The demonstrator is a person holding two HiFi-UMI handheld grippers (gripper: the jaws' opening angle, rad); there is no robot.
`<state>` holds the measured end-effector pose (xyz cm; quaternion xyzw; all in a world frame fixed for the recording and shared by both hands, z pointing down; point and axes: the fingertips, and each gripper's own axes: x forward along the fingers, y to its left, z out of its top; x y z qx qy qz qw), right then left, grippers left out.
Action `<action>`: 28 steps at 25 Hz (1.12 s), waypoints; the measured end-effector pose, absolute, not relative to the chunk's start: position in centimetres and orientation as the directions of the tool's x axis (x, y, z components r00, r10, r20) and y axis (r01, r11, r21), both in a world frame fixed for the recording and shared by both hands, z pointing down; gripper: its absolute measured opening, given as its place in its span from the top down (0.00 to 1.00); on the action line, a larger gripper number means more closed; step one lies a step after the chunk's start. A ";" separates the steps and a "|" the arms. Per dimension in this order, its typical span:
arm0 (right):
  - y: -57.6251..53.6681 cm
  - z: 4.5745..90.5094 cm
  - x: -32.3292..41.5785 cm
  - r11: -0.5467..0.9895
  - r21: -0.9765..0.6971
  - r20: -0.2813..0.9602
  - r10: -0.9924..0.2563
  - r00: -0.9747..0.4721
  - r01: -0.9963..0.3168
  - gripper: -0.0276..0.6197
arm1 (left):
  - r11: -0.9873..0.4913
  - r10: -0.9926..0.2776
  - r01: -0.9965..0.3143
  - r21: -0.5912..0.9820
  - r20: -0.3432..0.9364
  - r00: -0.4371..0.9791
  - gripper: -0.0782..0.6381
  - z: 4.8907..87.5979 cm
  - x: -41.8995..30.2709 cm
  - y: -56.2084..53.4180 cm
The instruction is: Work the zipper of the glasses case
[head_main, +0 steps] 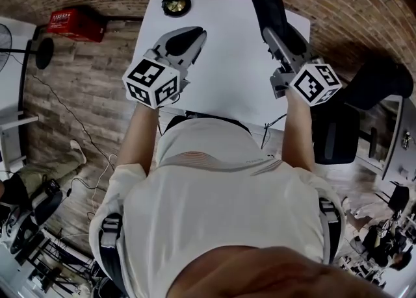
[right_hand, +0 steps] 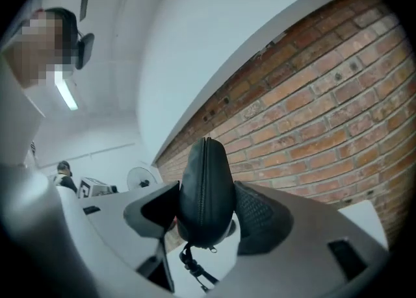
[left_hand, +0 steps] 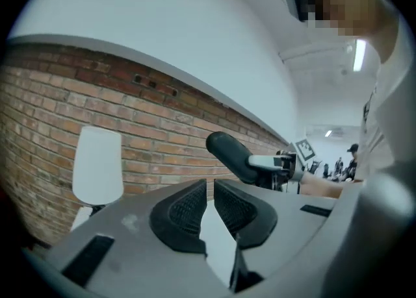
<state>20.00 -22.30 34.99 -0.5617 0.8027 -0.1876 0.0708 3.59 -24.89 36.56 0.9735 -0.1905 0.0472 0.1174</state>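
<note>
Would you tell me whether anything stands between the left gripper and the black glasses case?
Nothing visible does. The black oval glasses case, clamped in the right gripper, hangs above the white table; only open air separates it from the shut, empty left gripper.

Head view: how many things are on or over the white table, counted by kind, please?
hand-held grippers: 2 (left hand-held gripper, right hand-held gripper)
glasses case: 1
round black-and-gold object: 1
Total: 4
</note>
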 end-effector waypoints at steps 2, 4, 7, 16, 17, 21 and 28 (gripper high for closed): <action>-21.7 34.0 19.3 0.378 -0.435 0.023 -0.903 -0.429 -0.818 0.47 | -0.906 -0.281 -0.296 0.303 0.092 0.955 0.85 35.5 4.2 -24.4; -21.1 33.3 18.6 0.439 -0.469 -0.020 -0.873 -0.488 -0.766 0.47 | -0.901 -0.197 -0.193 0.388 0.029 0.980 0.70 34.2 4.8 -23.8; -20.1 32.6 17.0 0.540 -0.495 -0.052 -0.801 -0.597 -0.681 0.47 | -0.888 -0.087 -0.054 0.458 -0.052 0.995 0.53 32.2 5.7 -22.8; -17.9 32.0 12.3 0.703 -0.578 -0.146 -0.588 -0.795 -0.414 0.47 | -0.825 0.076 0.170 0.539 -0.192 0.978 0.46 29.7 7.1 -21.6; -17.7 32.0 11.7 0.713 -0.578 -0.145 -0.568 -0.810 -0.396 0.47 | -0.818 0.089 0.185 0.545 -0.198 0.976 0.46 29.5 7.1 -21.5; -17.1 32.1 9.6 0.748 -0.575 -0.137 -0.486 -0.863 -0.330 0.47 | -0.808 0.139 0.223 0.546 -0.191 0.972 0.45 29.3 7.5 -20.5; -17.0 32.7 7.8 0.788 -0.572 -0.121 -0.354 -0.927 -0.226 0.47 | -0.794 0.188 0.265 0.547 -0.194 0.963 0.45 29.2 8.4 -19.7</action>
